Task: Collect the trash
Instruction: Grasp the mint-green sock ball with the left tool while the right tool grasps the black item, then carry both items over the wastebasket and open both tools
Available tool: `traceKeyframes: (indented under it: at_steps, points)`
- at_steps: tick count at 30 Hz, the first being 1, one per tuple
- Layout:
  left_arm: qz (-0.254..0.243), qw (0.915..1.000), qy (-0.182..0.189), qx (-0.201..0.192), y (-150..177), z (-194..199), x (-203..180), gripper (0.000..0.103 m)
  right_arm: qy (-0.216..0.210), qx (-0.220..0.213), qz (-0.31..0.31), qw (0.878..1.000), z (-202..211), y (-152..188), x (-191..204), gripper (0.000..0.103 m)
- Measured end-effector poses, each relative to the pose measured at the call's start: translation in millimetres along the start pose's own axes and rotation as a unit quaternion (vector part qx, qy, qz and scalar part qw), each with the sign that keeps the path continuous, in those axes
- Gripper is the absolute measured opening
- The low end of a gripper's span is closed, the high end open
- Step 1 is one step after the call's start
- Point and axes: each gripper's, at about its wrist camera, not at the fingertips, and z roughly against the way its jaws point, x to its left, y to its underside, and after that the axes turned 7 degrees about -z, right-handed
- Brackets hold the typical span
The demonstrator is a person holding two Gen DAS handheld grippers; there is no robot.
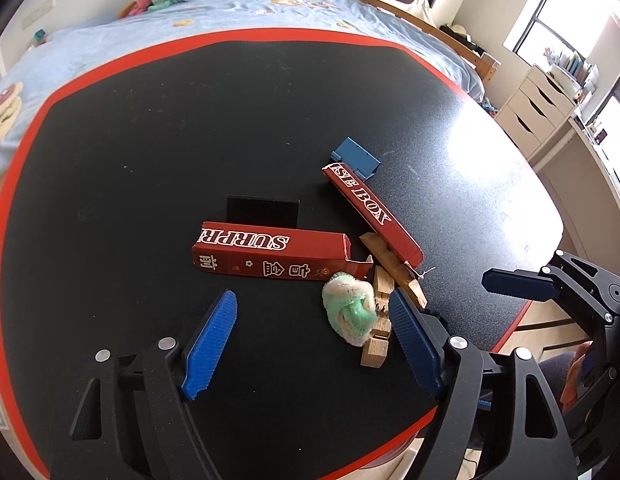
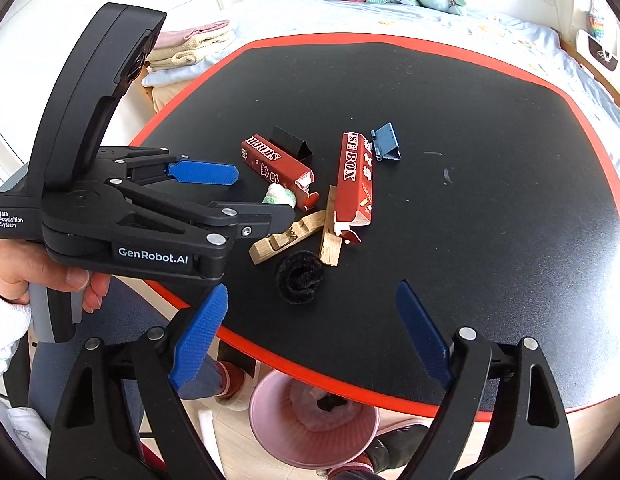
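A green and white fuzzy ball (image 1: 348,310) lies on the black table (image 1: 190,120) between the blue fingers of my left gripper (image 1: 313,296), nearer the right finger; the pads do not press on it. In the right wrist view, a black fuzzy ball (image 2: 300,276) sits near the table's front edge, between the tips of my right gripper (image 2: 311,286), untouched. Both grippers are open. The left gripper (image 2: 264,196) reaches in from the left, held by a hand (image 2: 38,272), and partly covers the green and white ball (image 2: 280,196).
Two torn red boxes (image 1: 266,254) (image 1: 374,212), wooden clothespins (image 1: 394,268) (image 1: 378,340), a black clip (image 1: 262,210) and a blue clip (image 1: 356,158) lie close together. A pink bin (image 2: 314,412) stands on the floor under the table's red front edge. A bed lies behind.
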Motion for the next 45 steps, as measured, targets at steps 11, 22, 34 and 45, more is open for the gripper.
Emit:
traceKeyframes:
  at_steps: [11,22,34,45]
  points:
    - [-0.006,0.9998,-0.021,-0.002,-4.2,-2.0,-1.3,0.045,0.001,-0.001,0.002,1.000,-4.5,-2.5,1.9,0.069]
    - [-0.007,1.0000,-0.004,0.001,5.6,3.9,2.2,0.021,-0.002,0.006,0.004,1.000,-13.4,-3.8,5.2,0.030]
    - [-0.012,0.9998,0.005,-0.012,9.6,17.6,2.0,0.021,0.002,-0.009,-0.001,1.000,-1.5,-2.7,6.3,0.021]
    - [-0.042,0.9983,0.022,-0.033,16.4,52.7,-21.5,0.021,0.010,-0.038,-0.017,0.999,46.8,15.6,7.0,0.021]
